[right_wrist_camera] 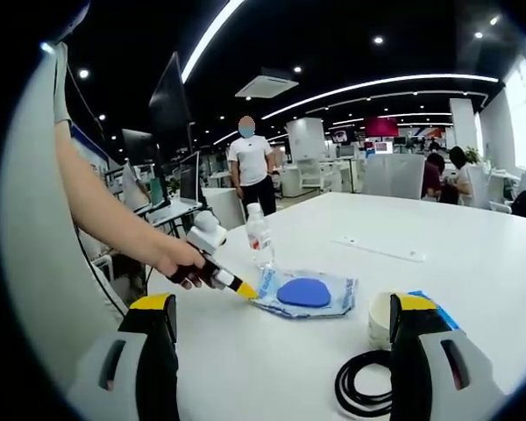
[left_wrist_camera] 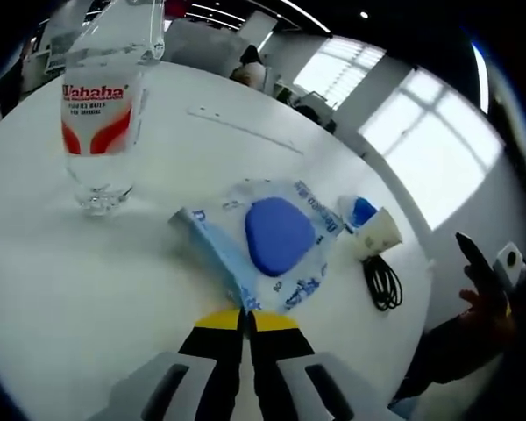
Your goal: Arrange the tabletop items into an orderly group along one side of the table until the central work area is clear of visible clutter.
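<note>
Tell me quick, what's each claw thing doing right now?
Left gripper: closed, pinching the edge of the blue plastic packet.
Right gripper: open wide, holding nothing.

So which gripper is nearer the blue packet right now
Left. The left gripper is shut on the blue packet's corner. The right gripper is open, held back from it near the black cable.

I work in a large open-plan office: long ceiling light strips (right_wrist_camera: 359,86), rows of desks with monitors (right_wrist_camera: 189,182), office chairs (right_wrist_camera: 392,174), tall windows (left_wrist_camera: 430,149), people (right_wrist_camera: 249,164) standing beyond my white tabletop (right_wrist_camera: 473,254).
</note>
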Demonstrator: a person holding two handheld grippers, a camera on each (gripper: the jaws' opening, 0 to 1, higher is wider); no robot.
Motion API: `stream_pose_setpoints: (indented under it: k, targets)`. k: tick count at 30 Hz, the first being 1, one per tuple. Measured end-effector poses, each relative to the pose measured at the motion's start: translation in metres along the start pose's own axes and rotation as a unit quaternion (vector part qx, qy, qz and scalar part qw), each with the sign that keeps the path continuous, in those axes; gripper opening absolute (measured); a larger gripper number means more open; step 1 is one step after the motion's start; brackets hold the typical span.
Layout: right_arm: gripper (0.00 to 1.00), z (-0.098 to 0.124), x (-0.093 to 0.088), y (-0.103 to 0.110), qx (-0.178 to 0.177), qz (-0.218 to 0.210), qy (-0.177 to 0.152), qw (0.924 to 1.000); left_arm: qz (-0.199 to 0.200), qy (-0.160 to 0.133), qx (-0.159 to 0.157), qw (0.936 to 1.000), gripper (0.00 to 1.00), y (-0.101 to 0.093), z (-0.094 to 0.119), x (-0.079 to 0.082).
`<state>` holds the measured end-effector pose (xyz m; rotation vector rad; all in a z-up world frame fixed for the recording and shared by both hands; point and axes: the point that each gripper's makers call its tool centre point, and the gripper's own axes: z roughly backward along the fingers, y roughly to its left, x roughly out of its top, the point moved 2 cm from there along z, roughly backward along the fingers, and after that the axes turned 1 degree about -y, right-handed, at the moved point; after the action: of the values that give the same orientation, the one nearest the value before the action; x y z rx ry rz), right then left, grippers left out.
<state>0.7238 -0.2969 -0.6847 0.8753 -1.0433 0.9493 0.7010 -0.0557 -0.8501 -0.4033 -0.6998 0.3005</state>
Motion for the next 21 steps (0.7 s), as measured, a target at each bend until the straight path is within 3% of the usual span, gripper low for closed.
stream_pose_setpoints:
  k: [21]
  targets:
    - [0.97, -0.002, -0.002, 0.009, 0.01, 0.002, -0.004, 0.9999, -0.011, 0.019, -0.029, 0.9993, 0.0, 0.001, 0.019, -0.024]
